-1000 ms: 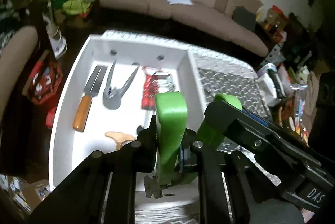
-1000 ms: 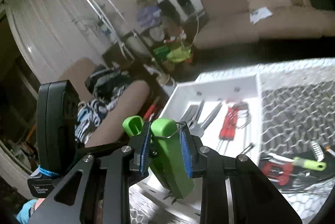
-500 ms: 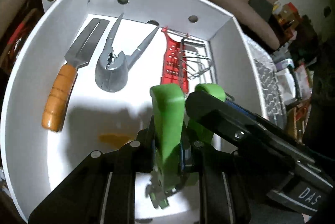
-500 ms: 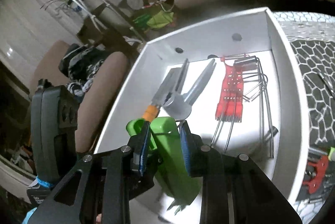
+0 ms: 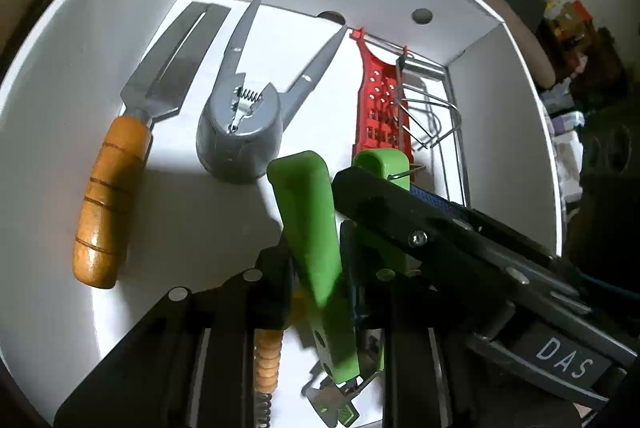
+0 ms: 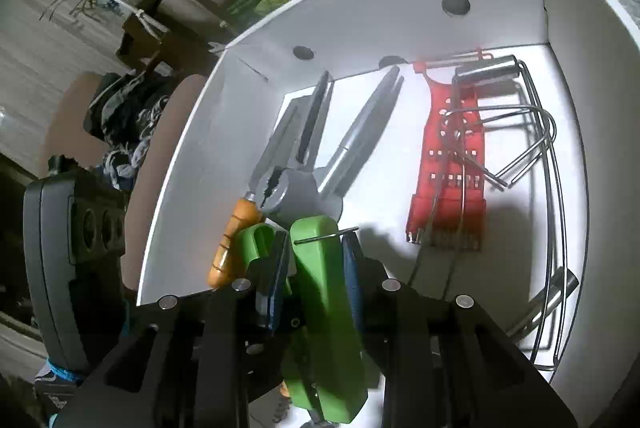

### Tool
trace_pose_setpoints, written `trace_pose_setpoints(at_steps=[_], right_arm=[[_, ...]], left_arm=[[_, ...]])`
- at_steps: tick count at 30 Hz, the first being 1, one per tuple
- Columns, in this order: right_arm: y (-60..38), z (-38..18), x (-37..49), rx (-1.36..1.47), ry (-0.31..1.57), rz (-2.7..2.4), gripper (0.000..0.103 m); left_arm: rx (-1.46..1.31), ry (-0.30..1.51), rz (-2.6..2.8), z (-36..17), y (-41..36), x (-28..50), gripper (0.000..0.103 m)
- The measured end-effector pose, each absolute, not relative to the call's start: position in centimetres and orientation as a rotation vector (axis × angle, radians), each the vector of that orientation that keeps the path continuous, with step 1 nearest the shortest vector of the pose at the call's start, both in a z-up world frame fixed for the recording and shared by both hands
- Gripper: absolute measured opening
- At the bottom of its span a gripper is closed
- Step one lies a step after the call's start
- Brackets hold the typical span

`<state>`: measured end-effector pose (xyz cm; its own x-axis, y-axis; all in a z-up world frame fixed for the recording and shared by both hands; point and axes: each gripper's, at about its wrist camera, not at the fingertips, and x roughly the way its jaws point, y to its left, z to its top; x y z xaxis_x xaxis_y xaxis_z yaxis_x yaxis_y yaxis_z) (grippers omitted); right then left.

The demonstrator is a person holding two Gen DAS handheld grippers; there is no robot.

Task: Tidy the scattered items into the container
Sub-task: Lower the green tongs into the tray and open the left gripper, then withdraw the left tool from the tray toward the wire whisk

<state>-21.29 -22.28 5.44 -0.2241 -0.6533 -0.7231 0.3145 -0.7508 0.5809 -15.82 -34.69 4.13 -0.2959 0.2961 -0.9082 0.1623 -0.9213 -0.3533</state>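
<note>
Both grippers hold one green-handled tool low inside the white box [image 5: 60, 39]. My left gripper [image 5: 316, 268] is shut on one green handle [image 5: 312, 228]. My right gripper [image 6: 316, 268] is shut on the other green handle [image 6: 320, 280], which also shows in the left wrist view [image 5: 384, 167]. The tool's metal head [image 5: 332, 396] hangs below the fingers. In the box lie an orange-handled scraper [image 5: 108, 195], a grey metal plier-like tool [image 5: 240, 131], a red plastic piece [image 5: 380, 107] and wire racks [image 5: 436, 107].
The box's far wall [image 6: 400, 27] has round holes. A wooden-beaded item with a spring [image 5: 268, 360] lies under my left gripper. A sofa and room clutter lie beyond the box. The right gripper's black body [image 5: 480, 260] crosses the left wrist view.
Both grippers have come down with the green-handled tool from above the box edge to deep inside the box, close to its floor. The items in the box have not moved.
</note>
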Motion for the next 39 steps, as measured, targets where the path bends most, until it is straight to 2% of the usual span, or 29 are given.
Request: trace_pose_setpoints(at_steps=[4,7,9,11,13,16,18,20,23,25,26,27,28,29,32,39], right_arm=[[-21.8,5.6,-21.2,1.417,-0.416,-2.02,0.027],[-21.9,5.0,-21.6,1.448,-0.419,-2.025,0.028],[-22.2,5.0,-22.0,1.482,-0.383,-2.053,0.039],[-21.5,5.9,-21.7,1.435,-0.36,-2.084,0.055],[-20.9,6.8,-21.2,1.395,-0.321,-2.118,0.06],[-20.4,7.9,-20.5,1.38,-0.262,-2.145,0.06],[-20.2,8.4,-19.8,1.374,-0.227,-2.151,0.063],[-20.1,8.9,-18.8,1.366,-0.173,-2.162,0.072],[-20.5,9.4,-17.3,1.357,-0.071,-2.163,0.077],[-20.4,9.8,-15.7,1.337,0.007,-2.165,0.079],[-20.3,10.0,-14.9,1.327,0.034,-2.169,0.086],[-20.1,10.2,-14.4,1.324,0.051,-2.175,0.091],[-19.9,10.4,-13.9,1.321,0.057,-2.177,0.098],[-19.5,10.7,-13.2,1.312,0.056,-2.176,0.103],[-18.9,11.6,-11.5,1.278,0.071,-2.199,0.103],[-18.8,14.0,-6.8,1.207,0.141,-2.237,0.103]], left_arm=[[-1.827,-0.579,2.399,4.1,-34.4,-16.6,0.019],[-1.859,-0.55,2.42,3.8,-34.6,-16.8,0.026],[-1.846,-0.542,2.448,4.3,-35.4,-16.5,0.043],[-1.82,-0.52,2.498,5.1,-36.3,-16.1,0.057],[-1.803,-0.5,2.546,6.0,-37.1,-15.6,0.06],[-1.796,-0.498,2.561,6.9,-37.7,-14.8,0.06],[-1.789,-0.507,2.56,7.4,-37.9,-14.2,0.061],[-1.777,-0.495,2.569,8.0,-37.8,-13.2,0.064],[-1.748,-0.462,2.595,9.1,-37.3,-11.7,0.078],[-1.746,-0.441,2.621,9.7,-36.9,-10.4,0.083],[-1.746,-0.438,2.627,10.0,-37.0,-9.7,0.089],[-1.748,-0.448,2.63,10.1,-36.9,-9.0,0.1],[-1.749,-0.467,2.63,10.1,-37.0,-8.7,0.103],[-1.741,-0.497,2.631,10.3,-37.1,-8.1,0.103],[-1.711,-0.526,2.647,11.3,-36.7,-6.0,0.103],[-1.643,-0.457,2.724,14.2,-35.4,-1.8,0.103]])
